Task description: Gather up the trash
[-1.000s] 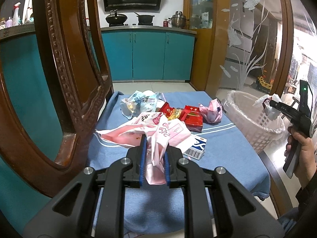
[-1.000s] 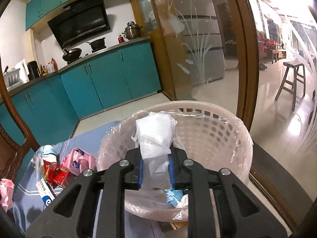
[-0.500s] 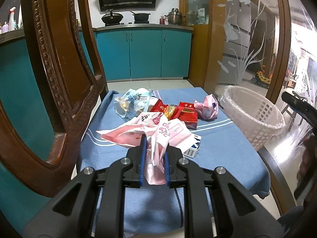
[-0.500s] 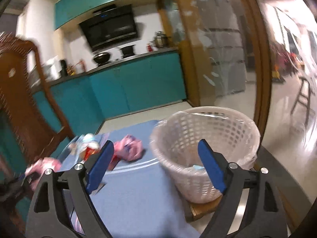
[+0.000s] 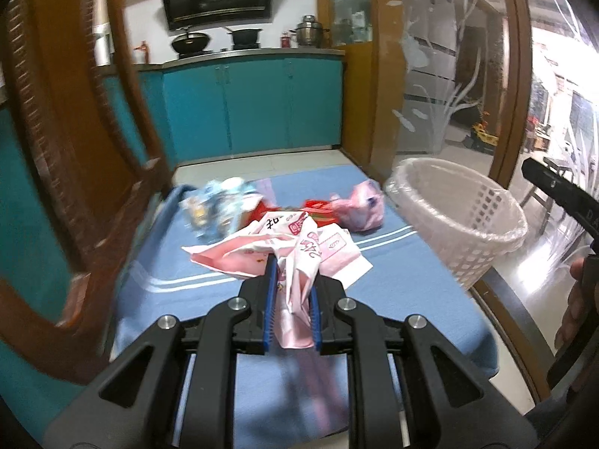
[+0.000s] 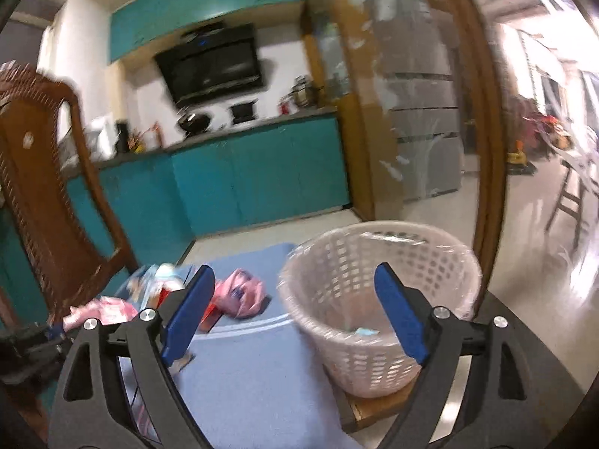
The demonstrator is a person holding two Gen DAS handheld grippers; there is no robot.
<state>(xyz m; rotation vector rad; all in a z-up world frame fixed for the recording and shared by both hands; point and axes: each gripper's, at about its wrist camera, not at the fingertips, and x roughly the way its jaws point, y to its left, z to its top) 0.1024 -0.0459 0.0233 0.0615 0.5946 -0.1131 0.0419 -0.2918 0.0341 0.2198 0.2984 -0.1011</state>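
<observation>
My left gripper (image 5: 292, 280) has its blue fingers (image 5: 270, 299) pinched nearly together on a crumpled pink wrapper (image 5: 295, 262). The paper stands up between the pads and spills forward past the tips, spreading out over the middle of the desk (image 5: 179, 299), which is covered in a blue cloth with white stripes.

My right gripper (image 6: 295, 307) is spread wide, its fingers (image 6: 400, 318) far apart with nothing between them. It sits above the desk's near right part, and the white lattice basket (image 6: 378, 299) stands just beyond the right-hand fingertip, at the desk's right edge. A clear bag lines the basket, and a small pale blue scrap lies at its bottom.

Farther out from my left fingers, beyond the held wrapper, more rubbish lies toward the far edge of the desk: a red packet (image 5: 318, 211), a crumpled pink bag (image 5: 361, 207) just beside it on the right, and a pale blue plastic bag (image 5: 221, 205) near the far left corner. The pink bag lies near the basket but apart from it.

A carved wooden chair (image 5: 75, 149) stands along the desk's left edge.
</observation>
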